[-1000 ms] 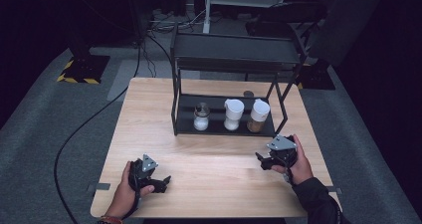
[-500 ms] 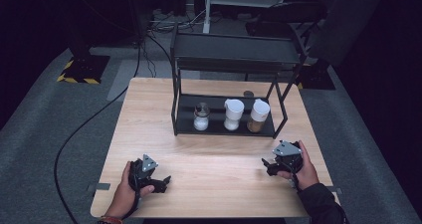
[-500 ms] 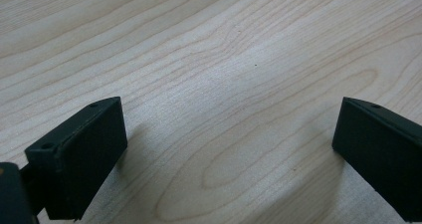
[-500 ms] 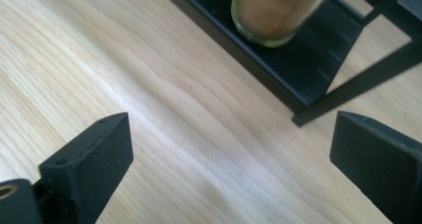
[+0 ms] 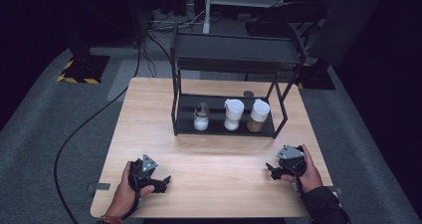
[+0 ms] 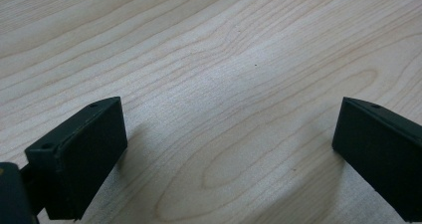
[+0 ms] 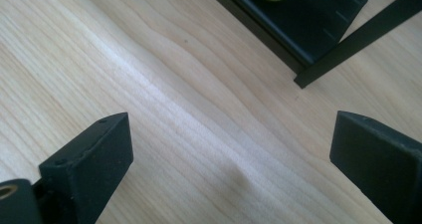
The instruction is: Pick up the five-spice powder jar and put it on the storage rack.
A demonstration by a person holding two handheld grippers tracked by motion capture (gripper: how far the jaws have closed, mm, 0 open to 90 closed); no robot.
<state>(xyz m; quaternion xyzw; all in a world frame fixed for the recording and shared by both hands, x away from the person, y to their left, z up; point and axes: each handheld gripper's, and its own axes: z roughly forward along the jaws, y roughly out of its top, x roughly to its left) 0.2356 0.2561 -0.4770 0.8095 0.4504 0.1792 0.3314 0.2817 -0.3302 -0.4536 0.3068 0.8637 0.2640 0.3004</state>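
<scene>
The right gripper (image 5: 276, 169) has slid back toward the person's edge of the pale, straight-grained wooden table (image 5: 149, 114) over the last second, away from the rack's corner; the left gripper (image 5: 161, 182) has stayed where it was, low over the near left of the board.

Both pairs of blocky matte-black jaws stand wide apart with only bare wood between them (nothing is clamped). In the right gripper view the black metal two-tier rack (image 7: 308, 30) lies beyond the jaws, ahead and toward the right one, one thin leg slanting down to the tabletop.

On the rack's lower shelf, well ahead of both grippers, three containers stand in a row: a small clear glass shaker with white contents (image 5: 201, 117), a white-lidded jar of white powder (image 5: 233, 115) and a white-lidded jar of brown spice (image 5: 258, 116). A grey three-cornered plate caps each gripper.
</scene>
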